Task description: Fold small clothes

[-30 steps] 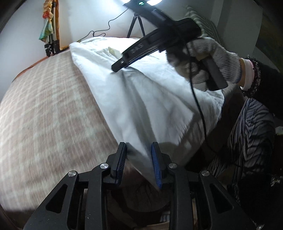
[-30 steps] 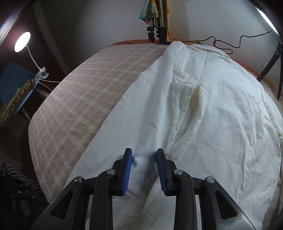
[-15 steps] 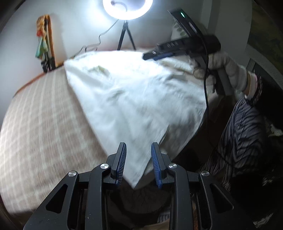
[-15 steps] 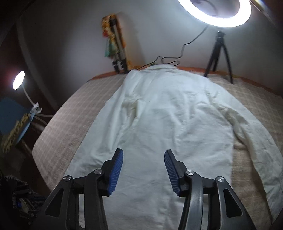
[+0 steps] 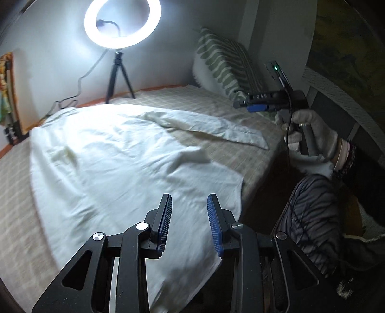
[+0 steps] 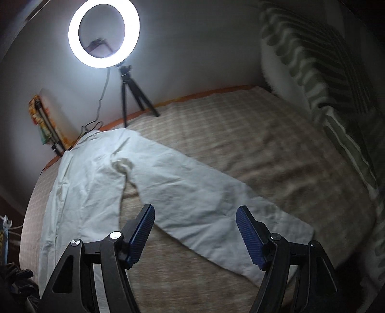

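Observation:
A white long-sleeved shirt [image 5: 115,156] lies spread on the checked bed cover [image 6: 264,144], collar toward the far wall. One sleeve [image 6: 192,192] stretches out diagonally toward the bed's near right side. My left gripper [image 5: 189,199] hovers over the shirt's hem; its jaws stand a narrow gap apart, opening slightly, and no cloth is pinched between them. My right gripper [image 6: 195,209] hangs above the sleeve's lower half, jaws wide and still opening, nothing between them. In the left wrist view a gloved hand [image 5: 310,134] holds that right gripper [image 5: 243,106] beyond the sleeve's cuff [image 5: 252,139].
A lit ring light [image 5: 121,22] on a tripod [image 6: 130,96] stands at the far wall. A green-striped pillow [image 6: 324,72] leans at the bed's right end. The person's striped clothing [image 5: 312,211] is at the bed's near edge. Colourful cloth [image 6: 41,115] hangs far left.
The right gripper left the shirt's body, swung right to above the sleeve and opened wide. The left gripper rose; the hem corner formerly between its jaws now lies on the bed.

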`<control>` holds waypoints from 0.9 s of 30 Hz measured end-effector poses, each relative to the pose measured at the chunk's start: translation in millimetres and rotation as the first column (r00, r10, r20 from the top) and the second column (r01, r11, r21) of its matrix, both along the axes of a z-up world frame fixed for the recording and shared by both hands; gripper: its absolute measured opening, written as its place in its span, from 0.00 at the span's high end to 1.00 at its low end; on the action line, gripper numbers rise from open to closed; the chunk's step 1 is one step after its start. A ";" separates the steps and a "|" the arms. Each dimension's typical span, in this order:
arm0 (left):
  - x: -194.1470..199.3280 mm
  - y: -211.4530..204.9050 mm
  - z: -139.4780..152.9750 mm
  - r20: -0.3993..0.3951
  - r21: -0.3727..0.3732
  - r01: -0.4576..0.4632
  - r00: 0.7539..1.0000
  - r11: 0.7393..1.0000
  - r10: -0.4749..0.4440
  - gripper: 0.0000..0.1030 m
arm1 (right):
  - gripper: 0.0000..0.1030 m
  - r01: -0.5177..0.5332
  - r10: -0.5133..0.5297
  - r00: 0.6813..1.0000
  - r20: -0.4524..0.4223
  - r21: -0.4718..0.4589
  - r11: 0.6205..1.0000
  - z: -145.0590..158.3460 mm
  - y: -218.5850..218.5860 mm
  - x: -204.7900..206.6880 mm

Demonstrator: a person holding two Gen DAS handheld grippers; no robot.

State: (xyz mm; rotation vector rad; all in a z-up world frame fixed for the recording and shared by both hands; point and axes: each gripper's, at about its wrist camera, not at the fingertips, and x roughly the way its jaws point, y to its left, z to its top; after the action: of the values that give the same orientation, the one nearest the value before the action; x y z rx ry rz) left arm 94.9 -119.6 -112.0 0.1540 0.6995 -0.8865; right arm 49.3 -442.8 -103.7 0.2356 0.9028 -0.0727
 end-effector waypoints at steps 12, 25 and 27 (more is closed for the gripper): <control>-14.5 -146.5 -42.5 0.040 0.219 0.234 0.968 0.947 -0.248 0.51 | 0.29 0.278 -0.270 0.953 -0.140 0.040 0.960 -51.8 -119.6 -17.9; 15.2 -153.4 -70.8 0.002 0.135 0.194 0.981 0.972 -0.196 0.95 | 0.26 0.278 -0.274 0.954 -0.120 0.011 0.961 -57.9 -127.9 -17.3; 20.3 -145.3 -65.9 -0.061 0.022 0.201 0.978 0.979 -0.199 0.95 | 0.25 0.275 -0.272 0.955 -0.121 0.008 0.961 -59.7 -129.4 -17.2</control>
State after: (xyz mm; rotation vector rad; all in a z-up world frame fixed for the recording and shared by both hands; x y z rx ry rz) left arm 115.2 -264.9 -177.9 0.2274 0.7599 -1.0778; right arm 32.1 -572.1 -163.4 0.3817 0.9853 -0.3360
